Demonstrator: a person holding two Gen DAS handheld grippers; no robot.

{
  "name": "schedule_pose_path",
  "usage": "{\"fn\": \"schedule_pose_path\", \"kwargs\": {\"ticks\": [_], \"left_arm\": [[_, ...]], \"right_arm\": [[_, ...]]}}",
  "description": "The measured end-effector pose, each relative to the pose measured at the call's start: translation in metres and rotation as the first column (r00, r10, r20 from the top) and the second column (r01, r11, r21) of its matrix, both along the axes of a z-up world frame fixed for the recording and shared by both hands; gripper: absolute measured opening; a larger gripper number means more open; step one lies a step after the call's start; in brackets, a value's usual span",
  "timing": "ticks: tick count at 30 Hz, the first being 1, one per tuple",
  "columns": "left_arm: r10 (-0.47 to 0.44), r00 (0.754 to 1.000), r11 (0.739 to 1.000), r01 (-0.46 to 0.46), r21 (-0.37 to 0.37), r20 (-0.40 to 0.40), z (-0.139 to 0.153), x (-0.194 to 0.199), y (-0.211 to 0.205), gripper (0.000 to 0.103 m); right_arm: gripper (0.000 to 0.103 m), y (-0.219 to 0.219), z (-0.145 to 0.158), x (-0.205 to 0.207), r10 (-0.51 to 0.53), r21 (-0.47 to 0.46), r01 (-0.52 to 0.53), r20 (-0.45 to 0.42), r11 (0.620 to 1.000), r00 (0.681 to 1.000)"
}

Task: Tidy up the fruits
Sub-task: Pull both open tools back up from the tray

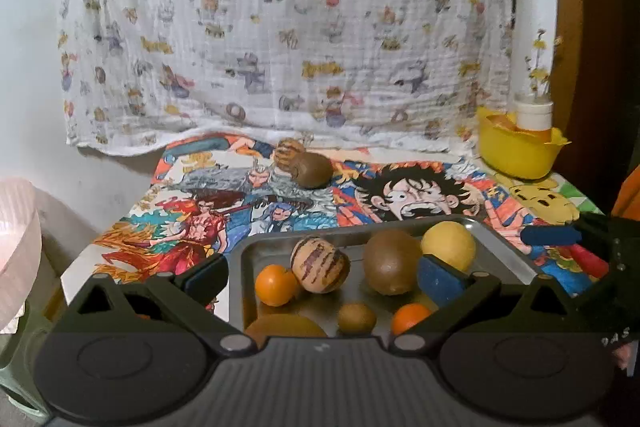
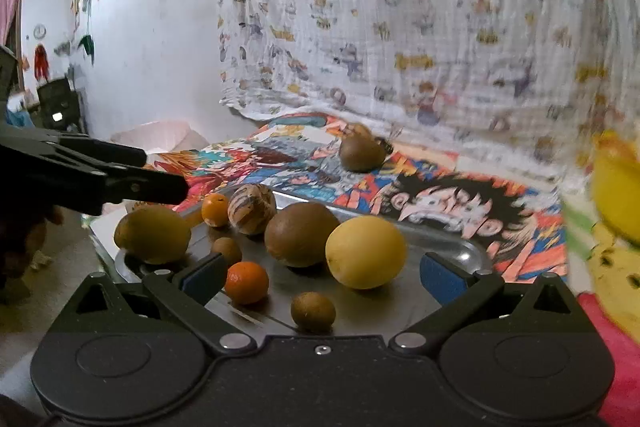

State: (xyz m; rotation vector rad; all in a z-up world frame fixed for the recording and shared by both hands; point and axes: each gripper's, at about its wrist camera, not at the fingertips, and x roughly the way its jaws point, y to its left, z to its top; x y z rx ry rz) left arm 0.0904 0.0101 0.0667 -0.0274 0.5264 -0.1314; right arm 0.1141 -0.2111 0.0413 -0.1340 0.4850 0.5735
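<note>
— Both grippers first: the left gripper (image 1: 322, 273) has its blue pads spread wide with nothing pressed between them, and the right gripper (image 2: 322, 273) stands just as wide and just as empty.

— And under them?

— Fruit on the metal tray (image 1: 496, 239). From the left wrist view, a small orange (image 1: 275, 285) touches the striped fruit (image 1: 320, 266); beside that sits a large brown kiwi (image 1: 391, 262), then a yellow lemon (image 1: 449, 246) at the tray's right. Nearer lie a small brown fruit (image 1: 356, 317) and a second orange (image 1: 409, 317).

— Anything off the tray?

— Yes. Farther back on the cartoon tablecloth (image 1: 420, 195), another kiwi (image 1: 316, 169) rests against a second striped fruit (image 1: 289, 150), well apart from the tray. A yellow bowl (image 1: 516, 151) stands at the right rear corner.

— So the next step?

— I'd judge those two stragglers still need gathering. Reach over the tray high enough to miss the lemon and kiwi, since round fruit rolls at a nudge. Take the kiwi first, pads across its middle, closing gently; the striped one behind may shift once its neighbour lifts.
</note>
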Motion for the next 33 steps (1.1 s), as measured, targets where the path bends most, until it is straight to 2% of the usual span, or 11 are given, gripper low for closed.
{"fn": "schedule_pose_path", "kwargs": {"ticks": [8,18,27,33], "left_arm": [[0.031,0.999,0.999,-0.031,-0.026,0.029,-0.017,-0.04,0.005,0.102],[0.11,0.994,0.992,-0.109,-0.057,0.013,-0.029,-0.077,0.008,0.102],[0.124,0.992,0.99,-0.123,-0.072,-0.001,-0.037,-0.082,0.005,0.102],[0.13,0.992,0.991,-0.13,-0.043,-0.002,-0.039,-0.084,-0.005,0.102]], "right_arm": [[0.102,0.009,0.0,-0.031,0.0,-0.04,0.003,0.069,0.999,0.998],[0.102,0.002,-0.012,-0.045,-0.061,-0.012,0.061,0.007,0.998,0.998],[0.102,-0.018,-0.019,-0.037,-0.145,-0.014,0.145,-0.017,0.989,0.989],[0.102,-0.021,-0.023,-0.036,-0.163,-0.012,0.163,-0.028,0.987,0.986]]}}
